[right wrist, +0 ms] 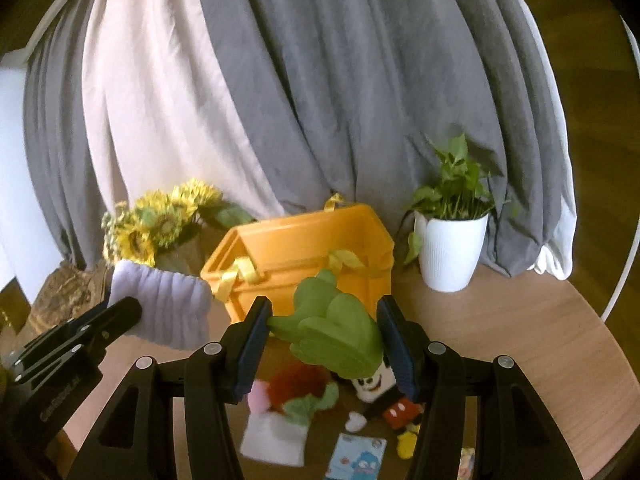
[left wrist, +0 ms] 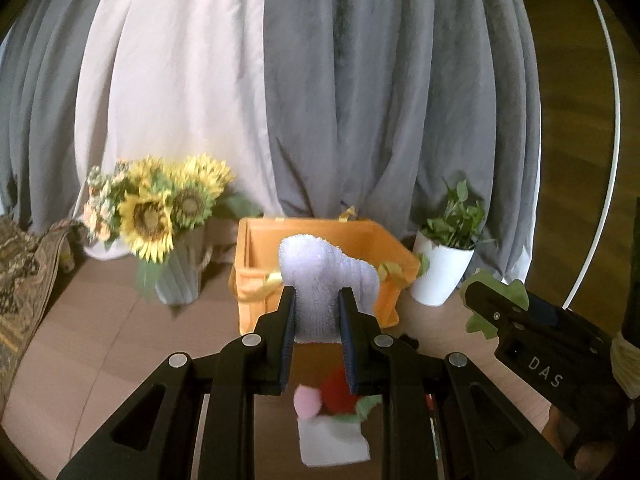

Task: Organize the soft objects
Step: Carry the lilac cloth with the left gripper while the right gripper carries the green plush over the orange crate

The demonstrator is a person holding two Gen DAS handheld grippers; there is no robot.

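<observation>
Your left tool (left wrist: 317,310) pinches a ribbed, fluffy lavender towel (left wrist: 326,280) and your right tool (right wrist: 323,330) clamps a lumpy green plush toy (right wrist: 334,336), both raised just before the rigid orange plastic bin (right wrist: 304,248). Limp fabric may snag its rim or yellow ribbon handles (right wrist: 240,276) and spill onto the desk (right wrist: 520,340).

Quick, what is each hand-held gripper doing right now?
Left hand-held gripper: closed on the lavender towel.
Right hand-held gripper: closed on the green plush toy.
</observation>
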